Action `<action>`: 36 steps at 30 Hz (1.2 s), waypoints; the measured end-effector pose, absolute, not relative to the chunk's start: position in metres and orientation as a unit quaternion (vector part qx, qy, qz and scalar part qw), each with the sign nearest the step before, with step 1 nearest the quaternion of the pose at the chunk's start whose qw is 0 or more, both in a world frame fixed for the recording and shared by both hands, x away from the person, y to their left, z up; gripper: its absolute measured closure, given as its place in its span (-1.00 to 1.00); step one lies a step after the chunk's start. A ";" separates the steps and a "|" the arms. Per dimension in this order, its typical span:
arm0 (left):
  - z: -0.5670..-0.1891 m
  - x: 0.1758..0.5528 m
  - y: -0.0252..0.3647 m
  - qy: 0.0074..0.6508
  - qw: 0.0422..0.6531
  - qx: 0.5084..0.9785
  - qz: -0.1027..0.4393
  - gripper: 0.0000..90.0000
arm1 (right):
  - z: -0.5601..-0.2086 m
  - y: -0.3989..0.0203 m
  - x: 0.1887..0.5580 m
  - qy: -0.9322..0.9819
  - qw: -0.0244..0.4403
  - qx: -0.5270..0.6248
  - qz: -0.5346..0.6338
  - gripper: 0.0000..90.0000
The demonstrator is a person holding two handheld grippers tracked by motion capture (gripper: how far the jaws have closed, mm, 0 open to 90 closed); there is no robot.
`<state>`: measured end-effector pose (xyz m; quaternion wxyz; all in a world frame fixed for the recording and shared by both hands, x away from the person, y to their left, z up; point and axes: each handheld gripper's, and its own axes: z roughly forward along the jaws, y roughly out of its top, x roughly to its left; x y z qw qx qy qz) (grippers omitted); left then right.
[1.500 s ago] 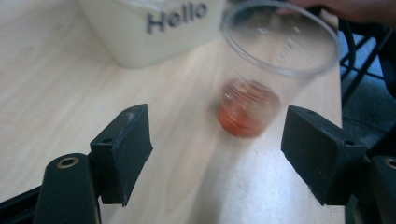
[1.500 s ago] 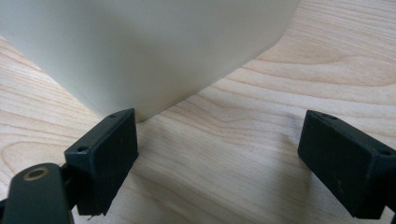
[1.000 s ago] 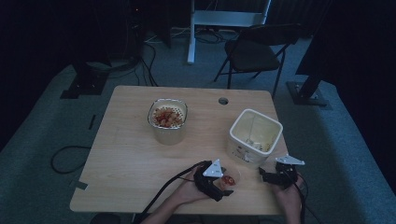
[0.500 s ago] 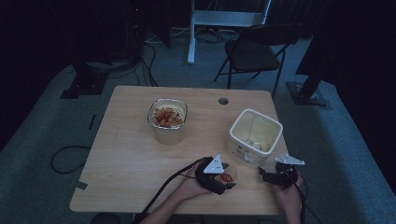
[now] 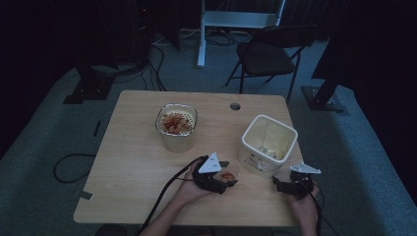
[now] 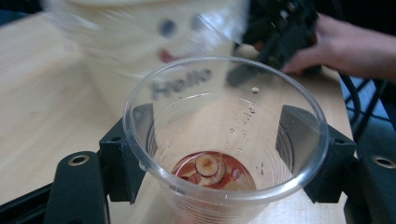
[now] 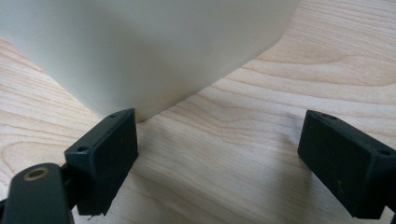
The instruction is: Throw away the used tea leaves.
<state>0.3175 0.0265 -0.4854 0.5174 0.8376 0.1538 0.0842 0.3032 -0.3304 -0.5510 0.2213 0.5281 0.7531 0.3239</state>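
My left gripper (image 5: 226, 178) (image 6: 219, 145) is shut on a clear plastic cup (image 5: 228, 175) (image 6: 224, 116). Its jaws have just been closing, and both pads now press on the cup's sides. The cup holds a little red liquid and fruit bits at its bottom. Just right of it stands a white square bin (image 5: 269, 142) (image 6: 140, 32) with a printed face. My right gripper (image 5: 281, 186) (image 7: 219, 154) rests open on the table in front of the bin's near right corner (image 7: 140, 46), with nothing between its fingers. The same right gripper (image 6: 285, 28) shows in a hand in the left gripper view.
A clear tub of red food (image 5: 177, 125) stands mid-table on the wooden table (image 5: 133, 162). A cable hole (image 5: 235, 106) lies near the far edge. A folding chair (image 5: 268, 54) stands behind the table. Cables trail off the near edge.
The left gripper has closed on the cup and shifted slightly up and away from the near edge with it. The right gripper has stayed in place.
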 end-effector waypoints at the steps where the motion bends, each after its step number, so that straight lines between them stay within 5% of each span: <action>1: -0.485 0.318 0.026 0.154 0.517 0.838 0.084 -0.34 | -0.551 -0.330 0.303 0.753 0.221 0.528 0.324 -0.74; 12: -0.443 0.331 0.109 0.239 0.515 0.804 0.175 -0.34 | -0.551 -0.330 0.303 0.753 0.221 0.528 0.324 -0.74; 36: -0.416 0.343 0.241 0.359 0.505 0.738 0.266 -0.34 | -0.551 -0.330 0.303 0.753 0.221 0.528 0.324 -0.74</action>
